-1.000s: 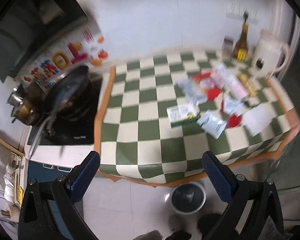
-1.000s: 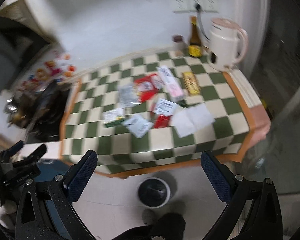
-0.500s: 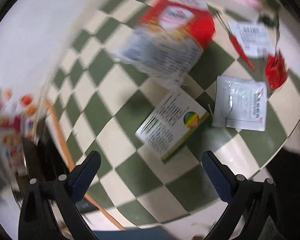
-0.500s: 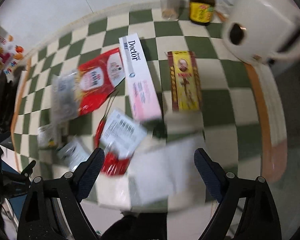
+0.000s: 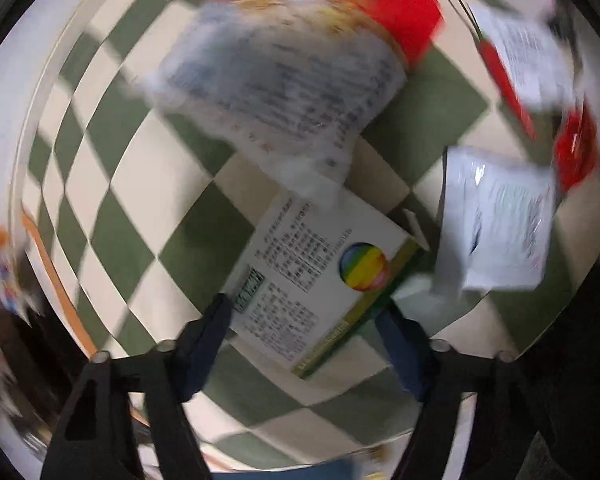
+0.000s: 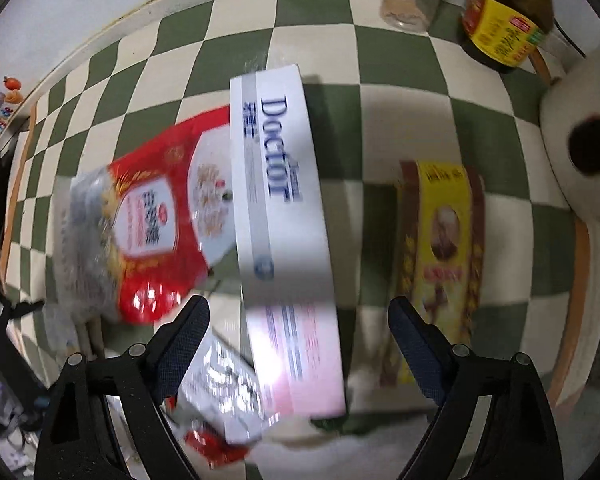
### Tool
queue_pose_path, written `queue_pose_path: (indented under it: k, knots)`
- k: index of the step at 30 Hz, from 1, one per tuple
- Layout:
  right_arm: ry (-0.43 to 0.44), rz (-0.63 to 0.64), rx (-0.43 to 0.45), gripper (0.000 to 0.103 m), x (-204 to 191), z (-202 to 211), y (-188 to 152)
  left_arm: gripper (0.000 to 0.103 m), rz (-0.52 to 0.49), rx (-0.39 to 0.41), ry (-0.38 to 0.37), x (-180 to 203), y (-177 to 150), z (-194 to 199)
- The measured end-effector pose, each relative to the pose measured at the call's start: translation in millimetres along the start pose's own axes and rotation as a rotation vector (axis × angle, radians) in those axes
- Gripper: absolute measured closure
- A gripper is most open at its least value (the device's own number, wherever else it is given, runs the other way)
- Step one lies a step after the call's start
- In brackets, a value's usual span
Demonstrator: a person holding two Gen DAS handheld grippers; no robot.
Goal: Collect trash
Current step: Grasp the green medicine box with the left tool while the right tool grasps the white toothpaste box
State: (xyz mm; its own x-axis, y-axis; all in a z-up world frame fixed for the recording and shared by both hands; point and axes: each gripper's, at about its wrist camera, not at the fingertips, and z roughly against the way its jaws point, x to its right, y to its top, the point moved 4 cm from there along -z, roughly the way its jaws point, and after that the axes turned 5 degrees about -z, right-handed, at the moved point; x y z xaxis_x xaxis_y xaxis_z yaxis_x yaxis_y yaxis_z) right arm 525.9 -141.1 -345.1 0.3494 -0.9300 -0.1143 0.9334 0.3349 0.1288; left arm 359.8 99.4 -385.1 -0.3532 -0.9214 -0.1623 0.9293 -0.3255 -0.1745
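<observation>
On the green-and-cream checked tablecloth [image 5: 112, 160] lies a small white box [image 5: 320, 272] with a rainbow disc and a green edge. My left gripper [image 5: 302, 314] points down over it. Its jaws are closing, with the box's near end between the fingertips; blur hides whether the pads press on it. A long white "Doctor" box [image 6: 280, 220] lies lengthwise between the fingers of my right gripper [image 6: 298, 308]. Those jaws are wide and closing slightly, clear of the box's sides. A red-and-clear snack bag [image 6: 156, 220] partly lies under that box.
The snack bag [image 5: 300, 60], a white sachet [image 5: 500, 220], a red wrapper [image 5: 576, 152] and a printed slip [image 5: 528, 56] lie beyond the small box. A yellow box [image 6: 444, 240], a sauce bottle [image 6: 504, 20], a jar [image 6: 412, 0] and a white kettle [image 6: 580, 152] flank the right gripper.
Both grippers dropped from a view of the whole table to just above the litter. The left jaws narrowed around the small white box. The right gripper moved in over the Doctor box.
</observation>
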Motion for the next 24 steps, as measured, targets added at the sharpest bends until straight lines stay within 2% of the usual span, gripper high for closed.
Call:
queue_pose_path:
  k: [1, 2, 3, 5, 7, 8, 9, 11, 13, 17, 19, 21, 23, 24]
  knots:
    - [-0.006, 0.003, -0.002, 0.027, -3, -5, 4, 0.050, 0.075, 0.002, 0.000, -7, -3, 3]
    - [-0.008, 0.001, 0.000, 0.043, -5, -7, 5, 0.052, 0.207, 0.000, -0.026, -18, -9, 5]
    - [-0.008, -0.002, 0.005, 0.052, -7, -10, 7, 0.052, 0.316, 0.010, -0.075, -27, -16, 7]
    - [-0.010, -0.013, 0.026, 0.053, -10, -11, 6, 0.052, 0.472, 0.026, -0.126, -37, -27, 5]
    - [-0.015, -0.017, 0.030, 0.053, -12, -12, 5, 0.050, 0.549, 0.035, -0.107, -42, -36, 0]
    - [-0.016, -0.019, 0.029, 0.053, -14, -13, 5, 0.050, 0.555, 0.025, -0.100, -40, -38, -5]
    - [-0.017, -0.022, 0.027, 0.053, -14, -14, 4, 0.045, 0.545, 0.001, -0.097, -38, -39, -11]
    - [-0.025, -0.020, 0.003, 0.053, -18, -21, 6, 0.041, 0.536, 0.031, -0.060, -46, -49, -5]
    - [-0.034, -0.014, 0.011, 0.052, -23, -25, 8, 0.044, 0.513, 0.047, -0.066, -47, -51, -2]
    - [-0.064, 0.027, 0.003, 0.053, -35, -29, 5, 0.045, 0.381, 0.073, -0.021, -43, -44, 20]
    - [-0.055, 0.036, -0.020, 0.053, -40, -31, 1, 0.044, 0.296, 0.116, -0.033, -38, -46, 43]
    - [-0.044, 0.046, -0.040, 0.051, -47, -33, -3, 0.044, 0.227, 0.126, -0.061, -29, -49, 53]
    - [-0.040, 0.051, -0.055, 0.044, -54, -37, -2, 0.039, 0.175, 0.124, -0.074, -26, -46, 61]
    - [-0.034, 0.051, -0.057, 0.042, -43, -32, -13, 0.038, 0.149, 0.118, -0.072, -26, -42, 64]
